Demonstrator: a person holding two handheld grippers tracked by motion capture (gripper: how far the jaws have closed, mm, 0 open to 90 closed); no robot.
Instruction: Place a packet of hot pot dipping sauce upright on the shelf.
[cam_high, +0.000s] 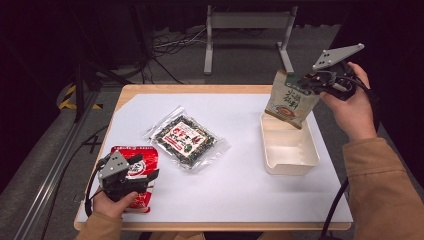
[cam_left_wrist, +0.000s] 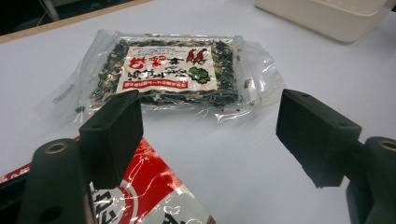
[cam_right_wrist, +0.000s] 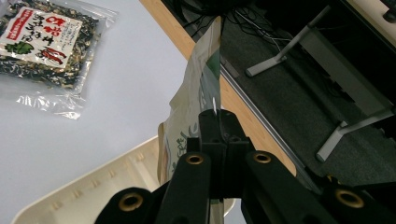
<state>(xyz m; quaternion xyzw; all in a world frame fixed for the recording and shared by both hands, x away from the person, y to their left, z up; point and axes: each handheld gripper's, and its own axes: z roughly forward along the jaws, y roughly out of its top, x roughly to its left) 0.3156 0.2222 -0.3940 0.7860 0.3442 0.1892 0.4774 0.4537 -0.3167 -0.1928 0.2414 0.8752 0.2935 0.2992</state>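
A beige and green snack pouch (cam_high: 288, 99) hangs upright over the far end of the cream tray (cam_high: 289, 162), pinched at its top edge by my right gripper (cam_high: 307, 81), which is shut on it. In the right gripper view the pouch (cam_right_wrist: 196, 98) runs edge-on up from my right gripper (cam_right_wrist: 218, 122) with the tray (cam_right_wrist: 93, 196) below. My left gripper (cam_high: 142, 169) stands open low over a red snack bag (cam_high: 145, 161) at the table's front left. In the left gripper view the jaws of my left gripper (cam_left_wrist: 210, 126) stand wide apart, with the red bag (cam_left_wrist: 154, 186) under the left one. A clear packet of dark dried food (cam_high: 186, 137) lies mid-table, and that packet (cam_left_wrist: 170, 74) lies beyond the jaws.
A white sheet (cam_high: 240, 170) covers the wooden table (cam_high: 200, 89). Behind the table stand a grey metal frame (cam_high: 247, 30) and loose cables on the floor. A metal rail (cam_high: 55, 165) runs along the left side.
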